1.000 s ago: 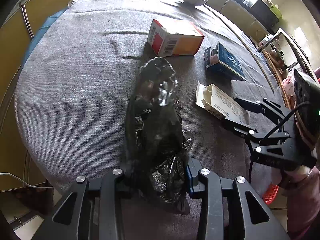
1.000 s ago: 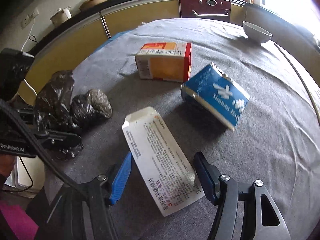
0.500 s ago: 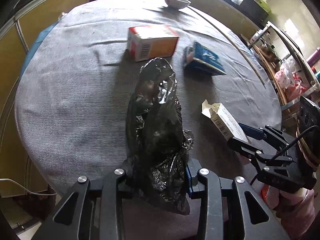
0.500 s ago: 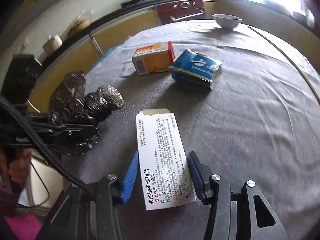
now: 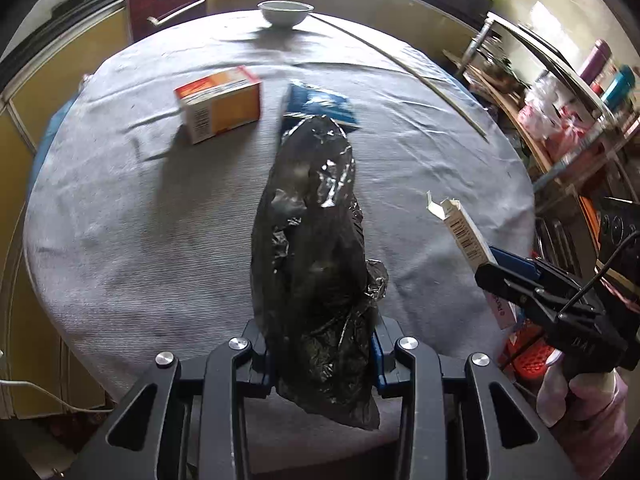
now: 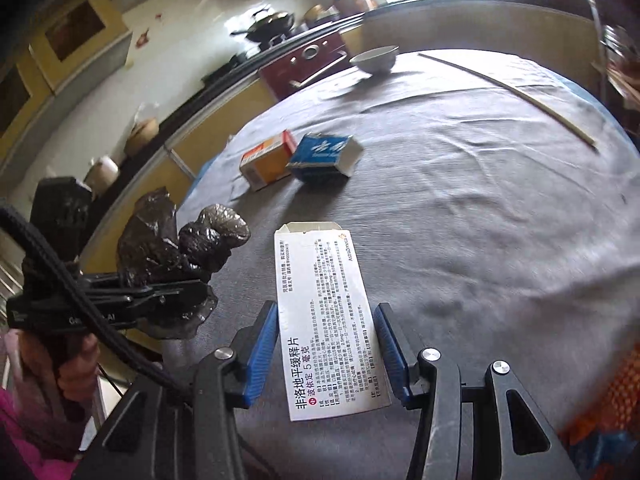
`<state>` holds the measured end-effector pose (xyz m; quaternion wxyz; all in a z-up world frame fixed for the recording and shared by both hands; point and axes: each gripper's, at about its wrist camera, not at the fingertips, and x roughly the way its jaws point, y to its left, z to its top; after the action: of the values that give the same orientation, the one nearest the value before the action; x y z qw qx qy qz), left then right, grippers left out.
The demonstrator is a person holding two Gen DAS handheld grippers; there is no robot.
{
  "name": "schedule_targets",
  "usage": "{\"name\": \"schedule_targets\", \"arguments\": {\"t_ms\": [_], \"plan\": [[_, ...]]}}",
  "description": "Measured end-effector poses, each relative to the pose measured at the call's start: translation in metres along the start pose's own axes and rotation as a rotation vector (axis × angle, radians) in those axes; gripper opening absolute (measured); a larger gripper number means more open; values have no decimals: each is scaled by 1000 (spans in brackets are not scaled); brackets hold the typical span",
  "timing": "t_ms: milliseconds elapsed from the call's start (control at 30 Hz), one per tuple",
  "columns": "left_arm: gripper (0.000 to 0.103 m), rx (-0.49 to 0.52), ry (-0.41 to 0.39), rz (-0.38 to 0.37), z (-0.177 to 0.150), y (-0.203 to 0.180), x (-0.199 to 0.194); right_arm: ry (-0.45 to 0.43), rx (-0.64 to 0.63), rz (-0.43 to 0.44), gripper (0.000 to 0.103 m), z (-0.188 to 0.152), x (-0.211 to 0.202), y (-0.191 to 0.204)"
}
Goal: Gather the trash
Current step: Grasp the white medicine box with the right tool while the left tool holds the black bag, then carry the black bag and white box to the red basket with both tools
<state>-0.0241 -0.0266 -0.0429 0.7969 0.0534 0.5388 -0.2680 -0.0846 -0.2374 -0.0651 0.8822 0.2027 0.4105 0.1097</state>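
My left gripper (image 5: 318,350) is shut on a crumpled black plastic bag (image 5: 312,240), held above the near edge of the round grey-clothed table (image 5: 120,240). That bag (image 6: 176,248) and the left gripper (image 6: 120,300) show at the left of the right wrist view. My right gripper (image 6: 326,354) is shut on a white medicine box (image 6: 324,320), lifted off the cloth with its open flap pointing away. The same box (image 5: 468,240) and right gripper (image 5: 520,280) appear at the right of the left wrist view. An orange box (image 5: 220,108) and a blue box (image 5: 320,100) lie side by side further back.
A white bowl (image 5: 285,12) stands at the table's far edge, and a thin stick (image 5: 420,76) lies across the far right. Cabinets and a stove (image 6: 272,24) run behind. A cluttered shelf (image 5: 560,120) stands to the right; something orange-red (image 5: 528,356) sits low by the table.
The right gripper closed on the white medicine box and lifted it off the cloth. Both grippers drew back toward the near edge and rose, the left still holding the bag.
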Motion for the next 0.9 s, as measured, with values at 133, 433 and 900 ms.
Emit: {"name": "schedule_targets", "arguments": {"t_ms": [133,433,900], "plan": [[37,43,-12,8,-2,-22,-4,-46,40,4,52,-7,-23,-11],[37,138,-89,78,-10,-63,-23,-149,82,9,52,-17,-70,-22],[37,276,-259,197,-21,-110,-66,-267,58,-12,52,-35,-131,-12]]}}
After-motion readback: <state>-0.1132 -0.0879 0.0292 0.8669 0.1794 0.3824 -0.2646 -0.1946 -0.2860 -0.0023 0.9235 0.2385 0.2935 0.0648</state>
